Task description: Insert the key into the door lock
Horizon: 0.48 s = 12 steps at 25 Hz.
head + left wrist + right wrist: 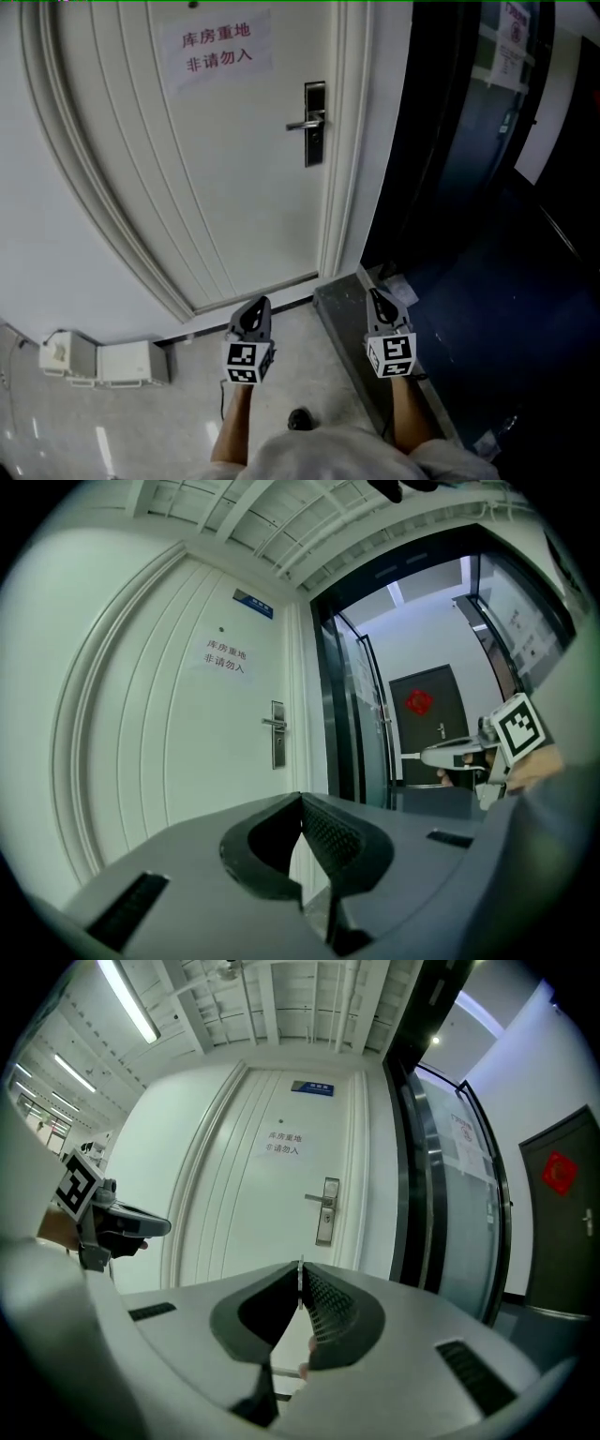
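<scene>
The lock (316, 122) is a silver plate with a lever handle on the right side of a white door (206, 169). It also shows in the left gripper view (277, 735) and the right gripper view (327, 1211), well ahead of both grippers. My right gripper (376, 297) points level at the door, its jaws shut on a thin metal key (299, 1275) whose edge sticks out between them. My left gripper (259, 306) is level beside it, its jaws shut with nothing between them (302, 801).
A paper notice (217, 45) is stuck high on the door. To the right of the door frame stand dark glass panels (469, 141) and a dark raised sill (347, 305). White boxes (98, 361) sit on the floor at the left wall.
</scene>
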{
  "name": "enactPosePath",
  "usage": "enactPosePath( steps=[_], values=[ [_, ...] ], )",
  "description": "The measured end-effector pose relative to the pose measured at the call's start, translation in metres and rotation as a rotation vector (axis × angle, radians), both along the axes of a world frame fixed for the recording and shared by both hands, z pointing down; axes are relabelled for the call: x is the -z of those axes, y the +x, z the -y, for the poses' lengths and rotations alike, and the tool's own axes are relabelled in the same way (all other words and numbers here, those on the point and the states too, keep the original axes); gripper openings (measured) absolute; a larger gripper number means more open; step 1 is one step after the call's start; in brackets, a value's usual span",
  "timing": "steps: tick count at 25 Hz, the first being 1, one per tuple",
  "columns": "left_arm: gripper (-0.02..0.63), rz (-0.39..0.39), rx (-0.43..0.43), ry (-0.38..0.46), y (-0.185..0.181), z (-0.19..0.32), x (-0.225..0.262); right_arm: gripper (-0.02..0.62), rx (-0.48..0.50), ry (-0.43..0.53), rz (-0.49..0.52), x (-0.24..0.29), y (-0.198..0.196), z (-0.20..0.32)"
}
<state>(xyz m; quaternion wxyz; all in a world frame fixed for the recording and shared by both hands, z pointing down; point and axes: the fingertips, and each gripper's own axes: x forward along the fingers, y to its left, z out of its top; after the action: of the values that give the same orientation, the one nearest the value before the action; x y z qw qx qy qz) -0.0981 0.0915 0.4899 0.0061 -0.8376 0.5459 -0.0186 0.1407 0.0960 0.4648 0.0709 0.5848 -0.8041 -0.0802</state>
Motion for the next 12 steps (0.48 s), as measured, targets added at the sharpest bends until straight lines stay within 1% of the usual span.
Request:
enactPosePath(
  steps=[3,6,12],
  values=[
    [0.018,0.000,-0.011,-0.006,-0.011,0.040,-0.002,0.029,-0.006,-0.002,-0.003,0.000,-0.011,0.038],
    [0.018,-0.005,-0.020,-0.016,-0.018,0.073,-0.003,0.029,-0.015,-0.020,-0.011,-0.001,-0.019,0.065],
    [0.018,-0.005,-0.050,-0.037,-0.010,0.115,-0.014,0.029,-0.044,-0.058,-0.013,-0.015,-0.010,0.100]
  ],
)
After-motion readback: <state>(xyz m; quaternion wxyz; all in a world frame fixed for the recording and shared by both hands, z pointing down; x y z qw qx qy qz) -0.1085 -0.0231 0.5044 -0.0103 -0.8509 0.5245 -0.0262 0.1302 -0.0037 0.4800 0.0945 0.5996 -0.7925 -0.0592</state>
